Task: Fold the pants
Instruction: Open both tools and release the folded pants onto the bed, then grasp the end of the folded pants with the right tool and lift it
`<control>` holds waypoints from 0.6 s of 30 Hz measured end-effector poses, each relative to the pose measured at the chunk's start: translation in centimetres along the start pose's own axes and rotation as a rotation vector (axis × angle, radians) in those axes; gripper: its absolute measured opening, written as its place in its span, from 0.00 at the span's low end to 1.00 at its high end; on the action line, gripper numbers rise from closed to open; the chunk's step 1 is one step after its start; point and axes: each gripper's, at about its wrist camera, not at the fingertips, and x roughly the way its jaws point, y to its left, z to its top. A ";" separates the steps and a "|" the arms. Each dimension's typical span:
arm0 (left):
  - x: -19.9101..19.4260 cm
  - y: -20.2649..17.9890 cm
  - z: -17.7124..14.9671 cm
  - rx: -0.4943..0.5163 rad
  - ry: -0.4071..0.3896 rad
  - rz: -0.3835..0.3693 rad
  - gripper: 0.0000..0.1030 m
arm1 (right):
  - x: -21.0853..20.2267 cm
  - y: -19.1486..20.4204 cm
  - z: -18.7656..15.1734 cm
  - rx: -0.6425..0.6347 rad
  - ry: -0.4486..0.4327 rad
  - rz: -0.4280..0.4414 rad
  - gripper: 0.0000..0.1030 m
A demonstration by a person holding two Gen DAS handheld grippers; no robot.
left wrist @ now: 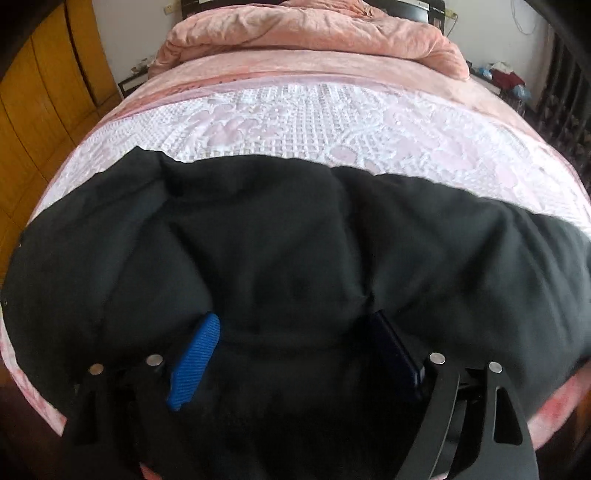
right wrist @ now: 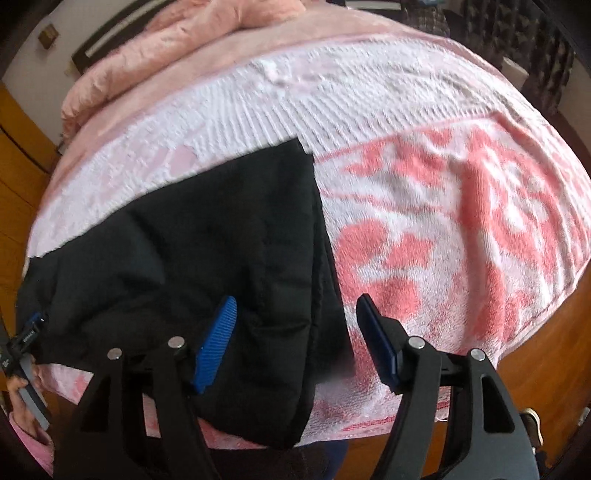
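Note:
Black pants (left wrist: 295, 236) lie across the near edge of the bed, wrinkled, spreading left to right. In the right wrist view the pants (right wrist: 207, 236) end in a straight edge near the middle and hang over the bed's front edge. My left gripper (left wrist: 295, 325) is open low over the pants, its blue fingers (left wrist: 194, 363) spread wide with cloth bulging between them. My right gripper (right wrist: 297, 306) is open over the right end of the pants, left finger above the cloth, right finger above the towel. The left gripper (right wrist: 31, 332) also shows at the far left of the right wrist view.
The bed carries a pink and white patterned towel (right wrist: 443, 206) and a bunched pink quilt (left wrist: 314, 33) at the far end. A wooden wardrobe (left wrist: 40, 110) stands to the left. A nightstand with clutter (left wrist: 506, 77) is at the right. The wooden floor (right wrist: 535, 369) lies below the bed edge.

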 end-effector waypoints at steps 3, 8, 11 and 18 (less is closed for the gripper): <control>-2.0 -0.3 -0.9 -0.020 -0.023 -0.035 0.82 | -1.3 -1.0 -0.3 0.015 -0.018 -0.014 0.69; -4.2 -2.3 -3.1 0.033 -0.052 -0.051 0.83 | -2.1 -3.0 -0.7 0.068 -0.020 0.100 0.69; -4.1 -3.8 -4.2 0.046 -0.036 -0.059 0.83 | -1.1 -2.4 1.4 0.037 -0.022 0.123 0.69; -4.3 -4.9 -4.7 0.028 -0.027 -0.066 0.83 | 4.9 -2.2 7.1 0.050 0.089 0.187 0.35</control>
